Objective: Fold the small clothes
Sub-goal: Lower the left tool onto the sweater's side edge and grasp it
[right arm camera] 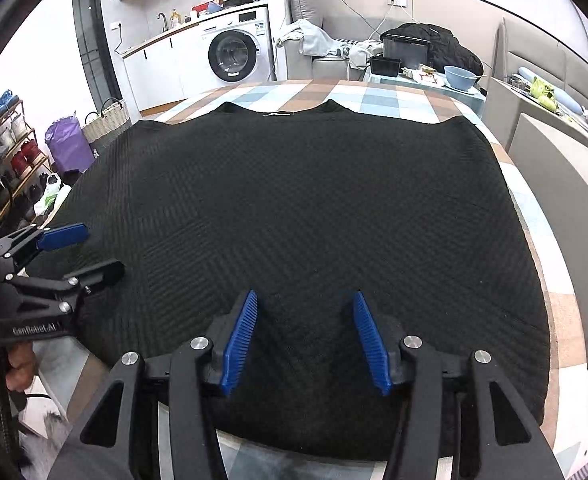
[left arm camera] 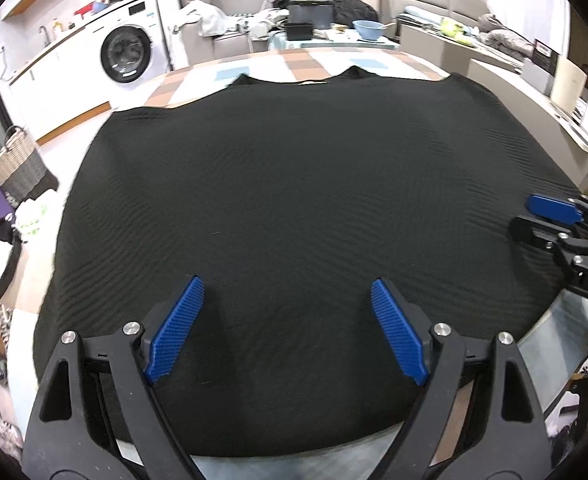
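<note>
only the right wrist view shows a shoe rack (right arm camera: pixel 10 152) and a purple bag (right arm camera: pixel 68 142). a black knit top (left arm camera: pixel 294 216) lies flat on the checked bench (right arm camera: pixel 377 96); a washing machine (left arm camera: pixel 128 54) stands behind. the left tool (left arm camera: pixel 288 328) gapes wide and the right tool (right arm camera: pixel 303 336) is half open, both over the top's near hem, gripping nothing.

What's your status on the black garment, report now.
Left gripper open, nothing held. Right gripper open above the near hem, nothing held. Black garment spread flat on the checked table, unfolded. Nothing in the way.
</note>
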Demonstrator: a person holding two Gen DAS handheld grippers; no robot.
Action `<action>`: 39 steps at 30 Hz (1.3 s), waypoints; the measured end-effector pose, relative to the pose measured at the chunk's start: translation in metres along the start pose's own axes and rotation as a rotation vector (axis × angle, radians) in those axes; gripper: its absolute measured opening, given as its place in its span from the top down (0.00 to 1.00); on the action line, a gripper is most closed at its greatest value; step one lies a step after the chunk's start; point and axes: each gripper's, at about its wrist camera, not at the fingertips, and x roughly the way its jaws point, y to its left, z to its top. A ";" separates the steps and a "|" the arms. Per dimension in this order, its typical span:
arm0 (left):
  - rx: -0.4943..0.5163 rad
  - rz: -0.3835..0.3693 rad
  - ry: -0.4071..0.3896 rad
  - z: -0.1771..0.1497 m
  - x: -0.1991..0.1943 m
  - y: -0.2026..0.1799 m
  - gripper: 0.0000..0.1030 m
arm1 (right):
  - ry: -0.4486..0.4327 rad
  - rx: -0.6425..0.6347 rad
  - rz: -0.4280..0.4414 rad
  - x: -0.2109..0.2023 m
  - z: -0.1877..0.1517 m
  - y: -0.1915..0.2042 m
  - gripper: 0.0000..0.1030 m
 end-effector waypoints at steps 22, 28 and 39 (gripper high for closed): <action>-0.248 -0.038 0.029 -0.074 -0.071 0.097 0.18 | -0.026 0.005 0.097 -0.004 0.002 0.025 0.38; -0.340 -0.041 0.036 -0.083 -0.069 0.110 0.18 | -0.023 -0.004 0.098 -0.001 0.002 0.032 0.38; -0.511 -0.032 -0.054 -0.067 -0.047 0.134 0.24 | -0.020 -0.018 0.107 0.001 0.003 0.039 0.38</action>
